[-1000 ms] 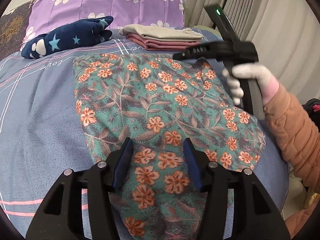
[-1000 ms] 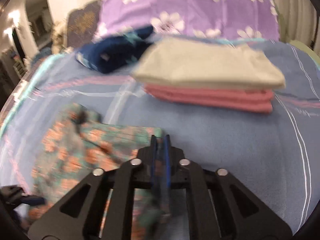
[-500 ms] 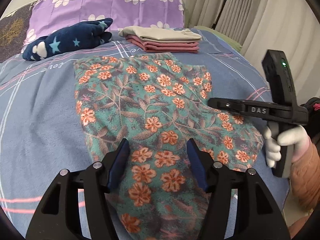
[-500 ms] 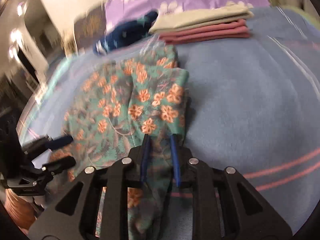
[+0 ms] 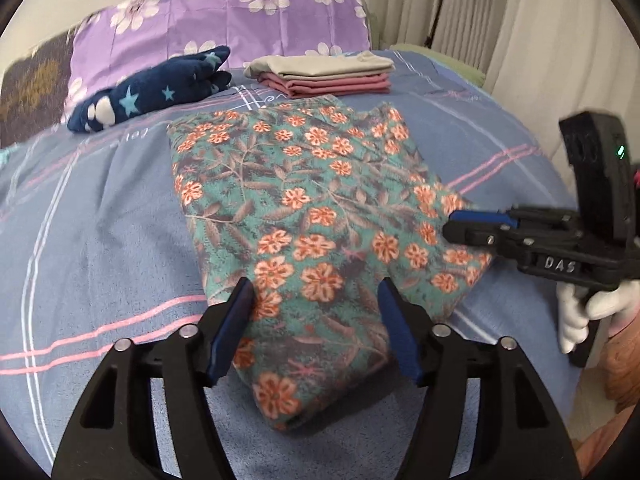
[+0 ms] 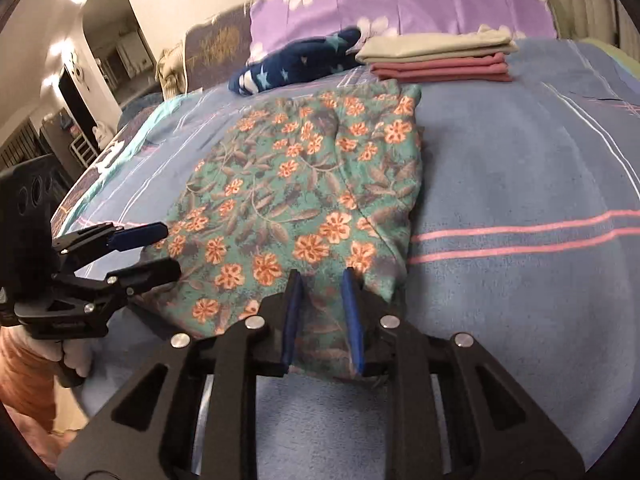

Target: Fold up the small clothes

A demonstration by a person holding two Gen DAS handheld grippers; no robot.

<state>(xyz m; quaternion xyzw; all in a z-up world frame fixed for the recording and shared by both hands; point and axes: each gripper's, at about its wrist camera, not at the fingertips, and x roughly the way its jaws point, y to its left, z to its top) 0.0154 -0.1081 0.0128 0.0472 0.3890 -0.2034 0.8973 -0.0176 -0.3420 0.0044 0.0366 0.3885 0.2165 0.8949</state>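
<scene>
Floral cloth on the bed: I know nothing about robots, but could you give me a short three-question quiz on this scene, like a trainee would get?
1. Multiple choice: what colour is the top piece of the folded stack near the head of the bed? A) beige B) pink C) navy
2. True or false: the floral garment lies on top of the folded stack.
3. Short answer: what colour is the pillow behind the stack, and what is printed on it?

Key
1. A: the beige piece lies on top, with pink ones under it.
2. False: it lies spread on the bedspread, nearer the cameras.
3. Purple, with white flowers.
</scene>
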